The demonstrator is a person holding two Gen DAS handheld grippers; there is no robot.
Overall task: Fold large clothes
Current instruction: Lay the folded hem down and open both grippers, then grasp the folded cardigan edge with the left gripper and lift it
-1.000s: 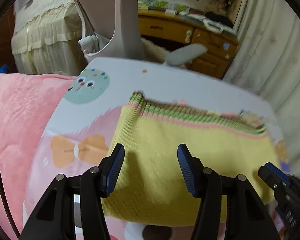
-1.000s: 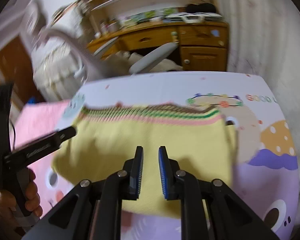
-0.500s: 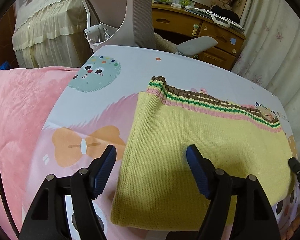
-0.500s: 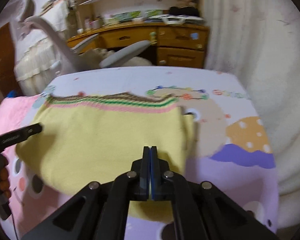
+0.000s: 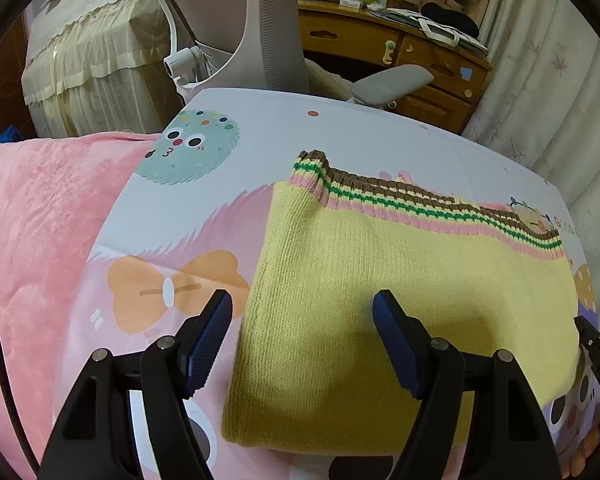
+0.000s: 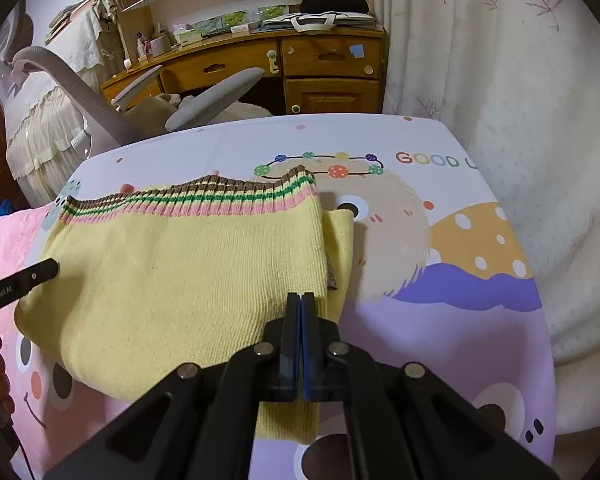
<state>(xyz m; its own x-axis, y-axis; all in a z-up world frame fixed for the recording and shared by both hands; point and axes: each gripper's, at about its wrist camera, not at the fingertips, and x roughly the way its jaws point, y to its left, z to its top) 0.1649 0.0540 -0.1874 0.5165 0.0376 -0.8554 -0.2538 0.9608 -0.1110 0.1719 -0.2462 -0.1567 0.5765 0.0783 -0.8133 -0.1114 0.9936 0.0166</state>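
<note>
A yellow knit sweater [image 5: 400, 300] with a pink, green and brown striped hem lies folded on the cartoon-print bed sheet [image 5: 260, 120]. My left gripper [image 5: 302, 320] is open, its fingers apart over the sweater's left edge, holding nothing. My right gripper [image 6: 301, 300] is shut, its tips above the sweater [image 6: 188, 280] near its right edge; no cloth shows between the pads. The left gripper's finger [image 6: 28, 280] shows at the sweater's left side in the right wrist view.
A pink blanket [image 5: 36, 240] lies on the bed to the left. A grey office chair [image 5: 272, 28] stands beyond the far edge, before a wooden desk [image 6: 320, 60]. White curtains [image 6: 500, 60] hang on the right. The sheet [image 6: 460, 300] lies bare right of the sweater.
My right gripper has shut from slightly open and moved toward the sweater's right edge. My left gripper has opened wider and shifted left. The sweater has settled flat.
</note>
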